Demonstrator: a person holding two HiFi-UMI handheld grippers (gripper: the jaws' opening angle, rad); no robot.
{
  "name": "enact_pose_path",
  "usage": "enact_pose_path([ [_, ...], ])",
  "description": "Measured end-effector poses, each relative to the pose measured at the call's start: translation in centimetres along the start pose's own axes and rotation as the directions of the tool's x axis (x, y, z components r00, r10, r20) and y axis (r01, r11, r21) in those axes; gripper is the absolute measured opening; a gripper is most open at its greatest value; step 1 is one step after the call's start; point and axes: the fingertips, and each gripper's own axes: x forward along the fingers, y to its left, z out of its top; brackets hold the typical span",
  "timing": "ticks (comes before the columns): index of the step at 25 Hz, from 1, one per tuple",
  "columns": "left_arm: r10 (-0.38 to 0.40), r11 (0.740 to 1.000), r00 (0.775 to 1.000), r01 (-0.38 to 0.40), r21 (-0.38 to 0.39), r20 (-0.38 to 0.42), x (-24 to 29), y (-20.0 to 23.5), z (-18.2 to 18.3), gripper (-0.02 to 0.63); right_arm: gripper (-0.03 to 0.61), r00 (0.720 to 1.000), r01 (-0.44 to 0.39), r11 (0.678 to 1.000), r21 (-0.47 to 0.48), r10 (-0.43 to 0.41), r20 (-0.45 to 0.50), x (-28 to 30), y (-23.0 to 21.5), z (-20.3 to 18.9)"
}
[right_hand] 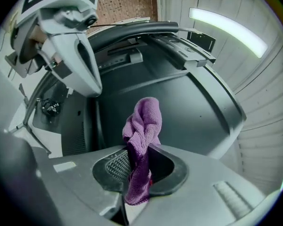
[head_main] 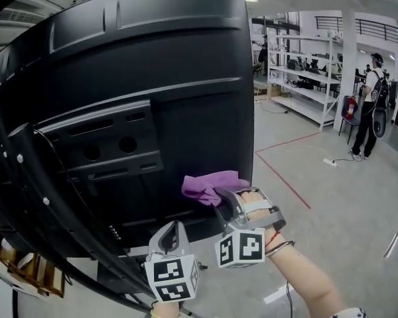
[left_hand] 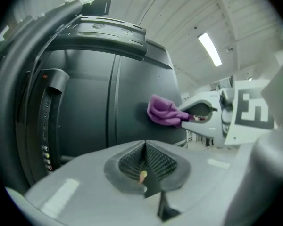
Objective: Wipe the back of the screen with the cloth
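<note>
Left gripper (left_hand: pixel 145 166) jaws together; right gripper (right_hand: pixel 139 166) pinches cloth (right_hand: pixel 144 124) on screen (head_main: pixel 152 58).

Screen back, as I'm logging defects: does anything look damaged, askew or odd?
Nothing stands out. The black back of the screen looks intact. The purple cloth sits clamped in the right gripper against its lower right area; the left gripper is shut, empty.

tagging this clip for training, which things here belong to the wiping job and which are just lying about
In the job:
- back of the screen
- purple cloth
- right gripper, shut on the cloth

Just around:
- left gripper, jaws together, holding nothing
- metal shelving
- red fire extinguisher
- person standing in the background
- red floor line
</note>
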Motion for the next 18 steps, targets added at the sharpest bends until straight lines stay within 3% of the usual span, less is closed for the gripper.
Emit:
enact_pose_path([
  [5, 0.015, 1.0, 1.0, -0.015, -0.006, -0.014, -1.2, 1.5, -3.9, 0.008, 0.064, 0.989, -0.139, 0.981, 0.137, 0.145, -0.031, -2.0, 8.5, -1.8],
  [11, 0.06, 0.998, 0.995, -0.06, 0.006, -0.077, -2.1, 2.8, -10.7, 0.008, 0.064, 0.97, -0.211, 0.943, 0.259, 0.235, -0.064, -3.5, 16.7, -3.5],
  [14, 0.047, 0.999, 0.992, -0.047, 0.005, -0.119, -2.7, 2.6, -12.5, 0.008, 0.064, 0.976, -0.186, 0.931, 0.315, 0.211, -0.046, -4.4, 17.4, -3.1],
  [15, 0.042, 0.999, 0.992, -0.042, -0.003, -0.122, -3.0, 2.6, -12.6, 0.008, 0.064, 0.98, -0.178, 0.902, 0.392, 0.2, -0.016, -4.9, 17.1, -2.7],
  [16, 0.037, 0.999, 0.992, -0.038, -0.011, -0.122, -3.4, 2.5, -12.6, 0.008, 0.064, 0.98, -0.18, 0.846, 0.502, 0.195, 0.023, -5.4, 16.7, -2.1],
  [17, 0.033, 0.999, 0.992, -0.035, -0.018, -0.119, -3.7, 2.4, -12.5, 0.008, 0.064, 0.979, -0.19, 0.757, 0.625, 0.193, 0.064, -5.9, 16.4, -1.7],
  [18, 0.029, 0.999, 0.993, -0.032, -0.023, -0.113, -4.1, 2.3, -12.4, 0.008, 0.064, 0.977, -0.201, 0.642, 0.74, 0.189, 0.101, -6.3, 16.1, -1.4],
])
